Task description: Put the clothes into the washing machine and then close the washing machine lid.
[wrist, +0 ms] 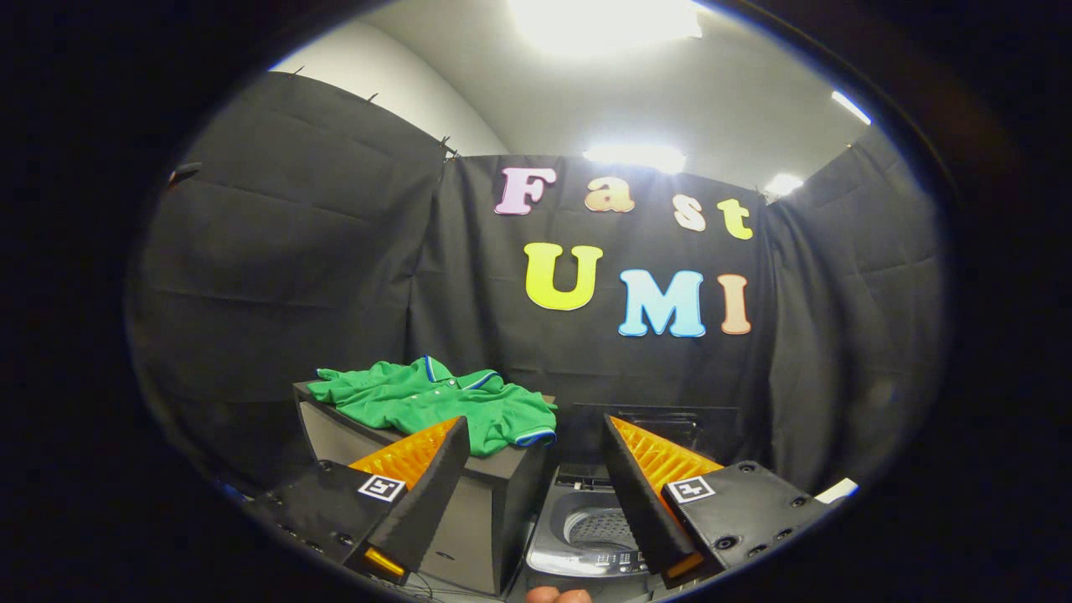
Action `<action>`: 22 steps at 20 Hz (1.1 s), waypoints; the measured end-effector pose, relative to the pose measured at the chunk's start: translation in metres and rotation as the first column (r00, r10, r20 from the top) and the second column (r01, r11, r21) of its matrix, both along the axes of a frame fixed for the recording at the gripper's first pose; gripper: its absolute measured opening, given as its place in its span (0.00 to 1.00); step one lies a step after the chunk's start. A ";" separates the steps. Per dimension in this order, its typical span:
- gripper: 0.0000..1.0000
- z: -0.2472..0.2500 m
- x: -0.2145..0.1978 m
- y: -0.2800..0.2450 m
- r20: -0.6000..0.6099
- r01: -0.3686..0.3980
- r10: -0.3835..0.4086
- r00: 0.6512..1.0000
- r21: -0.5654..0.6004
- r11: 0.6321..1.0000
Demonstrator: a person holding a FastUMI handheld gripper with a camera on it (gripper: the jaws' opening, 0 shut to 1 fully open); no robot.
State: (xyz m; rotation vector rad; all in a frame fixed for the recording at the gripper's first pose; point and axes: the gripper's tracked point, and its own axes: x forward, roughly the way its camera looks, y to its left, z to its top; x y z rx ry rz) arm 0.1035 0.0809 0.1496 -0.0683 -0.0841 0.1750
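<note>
A: State of the jaws?

B: The gripper [532, 427] had its jaws spread wide apart, with nothing between them. Neither of the fingers [423, 494] touched any object. A fingertip of the person's hand [559, 595] showed at the near edge, below the gap.

A: What lay in the gap between the jaws?

B: The washing machine [586, 536] stood low and just ahead, nearer the right finger. Its lid [649, 431] was raised at the far side, and the perforated drum [599, 526] was exposed. No garment was visible in the part of the drum that showed. The control strip ran along the near rim of the machine; its markings were too small to tell.

A: Location of the clothes?

B: A green polo shirt [431, 402] with blue trim at collar and cuff lay crumpled on a dark box-shaped stand [486, 511], to the left of the machine and touching or just beside it. The shirt was beyond the left finger, whose tip overlapped its lower edge in the view. One sleeve hung over the right front edge of the stand, toward the machine.

A: Surroundings?

B: Black cloth walls [276, 251] enclosed the booth on the left, far and right sides. Bright ceiling lights [607, 21] were above.
</note>
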 end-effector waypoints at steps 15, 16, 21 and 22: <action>0.98 0.097 0.155 0.055 -0.109 -0.121 0.117 0.987 -0.028 0.992; 0.98 0.097 0.162 0.062 -0.123 -0.137 0.133 0.983 -0.021 0.990; 0.97 0.091 0.195 0.101 -0.249 -0.203 0.205 0.947 0.033 0.979; 0.98 0.087 0.200 0.111 -0.278 -0.207 0.210 0.937 0.042 0.977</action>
